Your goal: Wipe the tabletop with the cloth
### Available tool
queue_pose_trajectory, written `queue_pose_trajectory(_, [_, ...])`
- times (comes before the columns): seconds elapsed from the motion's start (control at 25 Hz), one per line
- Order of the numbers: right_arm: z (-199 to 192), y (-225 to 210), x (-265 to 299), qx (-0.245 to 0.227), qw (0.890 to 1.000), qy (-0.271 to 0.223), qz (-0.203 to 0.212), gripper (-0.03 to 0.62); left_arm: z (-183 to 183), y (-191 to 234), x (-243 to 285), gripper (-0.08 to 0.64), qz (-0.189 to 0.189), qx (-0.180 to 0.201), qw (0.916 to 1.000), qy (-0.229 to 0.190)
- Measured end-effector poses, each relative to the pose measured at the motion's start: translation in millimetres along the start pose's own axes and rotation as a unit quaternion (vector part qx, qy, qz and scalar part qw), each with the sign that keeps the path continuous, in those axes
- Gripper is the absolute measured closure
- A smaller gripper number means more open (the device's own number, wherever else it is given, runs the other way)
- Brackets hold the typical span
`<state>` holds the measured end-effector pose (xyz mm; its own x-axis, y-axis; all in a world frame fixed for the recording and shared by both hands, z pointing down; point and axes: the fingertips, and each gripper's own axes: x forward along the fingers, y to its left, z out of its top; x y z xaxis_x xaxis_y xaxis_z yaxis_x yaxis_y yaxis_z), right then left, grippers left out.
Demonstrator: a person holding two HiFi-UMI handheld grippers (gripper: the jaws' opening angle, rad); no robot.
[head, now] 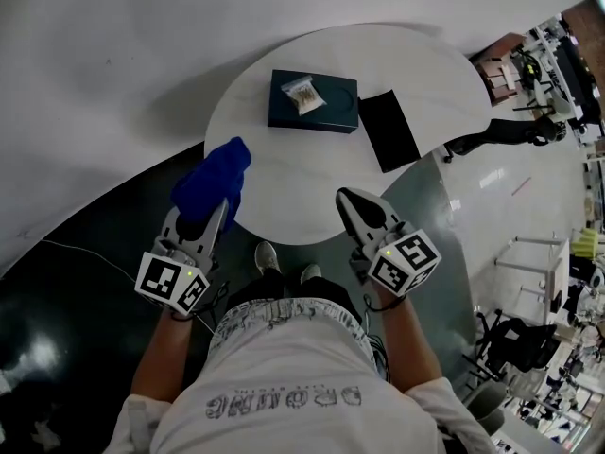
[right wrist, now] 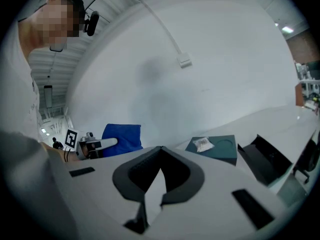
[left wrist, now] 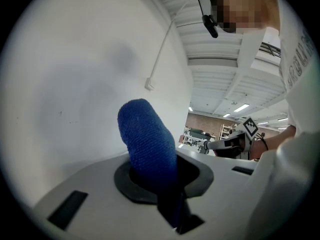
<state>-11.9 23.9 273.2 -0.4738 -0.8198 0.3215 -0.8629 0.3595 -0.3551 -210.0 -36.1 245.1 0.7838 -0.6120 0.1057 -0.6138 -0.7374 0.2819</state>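
A blue cloth (head: 213, 183) hangs bunched over the left edge of the round white table (head: 284, 183), and my left gripper (head: 210, 211) is shut on it. In the left gripper view the cloth (left wrist: 147, 139) stands up out of the jaws of that gripper (left wrist: 160, 171) and hides most of the table. My right gripper (head: 352, 201) is at the table's near edge, shut with nothing in it; its own view shows its pads meeting at the tips (right wrist: 160, 151). The right gripper view also shows the cloth (right wrist: 121, 139) held by the left gripper (right wrist: 100, 145).
A dark teal box (head: 326, 113) with a small packet (head: 304, 96) on top lies at the table's middle back, and a flat black object (head: 388, 130) lies just to its right. A dark chair (head: 501, 135) stands beyond the right edge. A white wall curves behind the table.
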Motion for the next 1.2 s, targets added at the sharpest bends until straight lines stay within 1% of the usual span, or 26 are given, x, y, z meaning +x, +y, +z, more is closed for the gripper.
queue_pose_trajectory(0.24, [3.1, -3.4, 10.5, 0.000, 1.000, 0.001, 0.003, 0.584, -5.9, 9.4, 6.1, 0.485, 0.003, -0.002, 1.0000, 0.009])
queue_pose_trajectory(0.44, [3.8, -10.6, 21.5, 0.003, 1.000, 0.007, 0.012, 0.584, -11.8, 19.7, 15.0, 0.486, 0.014, -0.001, 0.9998, 0.017])
queue_pose_trajectory(0.8, [-0.3, -35.5, 42.4, 0.010, 0.999, 0.032, 0.040, 0.584, -26.7, 41.8, 40.0, 0.486, 0.052, -0.005, 0.9982, 0.028])
queue_pose_trajectory(1.2, [-6.7, -71.0, 66.2, 0.022, 0.995, 0.063, 0.075, 0.584, -50.8, 67.2, 73.1, 0.485, 0.096, -0.004, 0.9941, 0.050])
